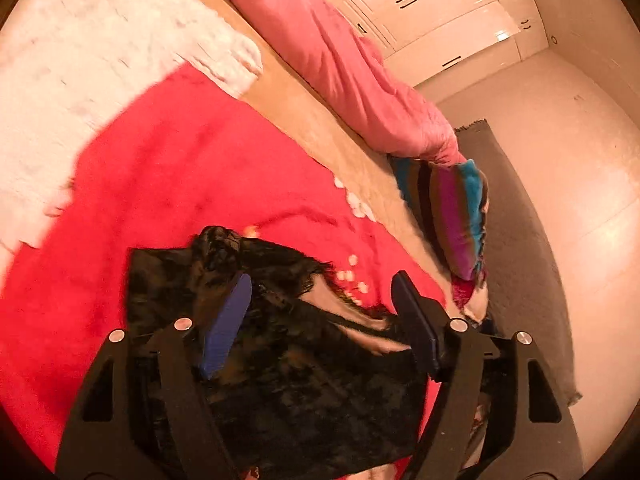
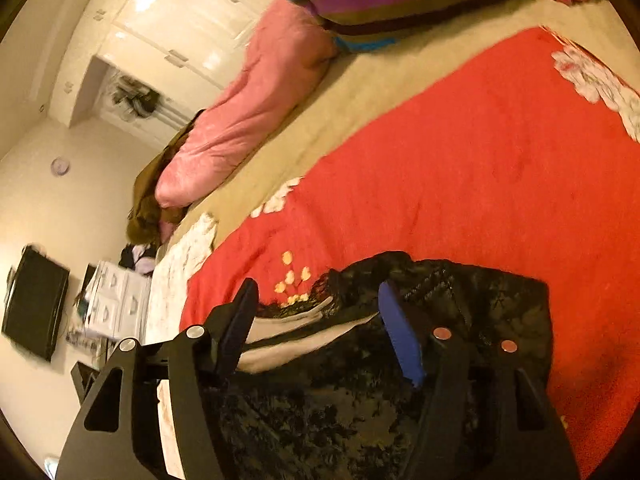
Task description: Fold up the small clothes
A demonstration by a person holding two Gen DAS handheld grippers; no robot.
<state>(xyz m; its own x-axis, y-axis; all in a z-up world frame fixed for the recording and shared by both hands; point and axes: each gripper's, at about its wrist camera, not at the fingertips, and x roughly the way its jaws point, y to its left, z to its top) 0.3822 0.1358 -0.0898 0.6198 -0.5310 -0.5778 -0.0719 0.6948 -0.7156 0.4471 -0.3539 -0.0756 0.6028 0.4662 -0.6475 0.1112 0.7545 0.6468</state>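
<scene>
Both the left gripper [image 1: 320, 292] and the right gripper [image 2: 316, 300] hang with jaws spread over the black lace garment [image 1: 304, 392], pinching nothing. It lies on the red blanket [image 1: 168, 168] near the bed's [image 1: 304, 116] closest edge. Beyond, a pink quilt [image 1: 340, 60] and striped pillow [image 1: 460, 216] line the far edge.

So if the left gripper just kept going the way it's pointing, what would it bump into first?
Most likely the black lace garment lying on the red blanket; it fills the space between the left gripper's open jaws, though depth is hard to judge.
</scene>
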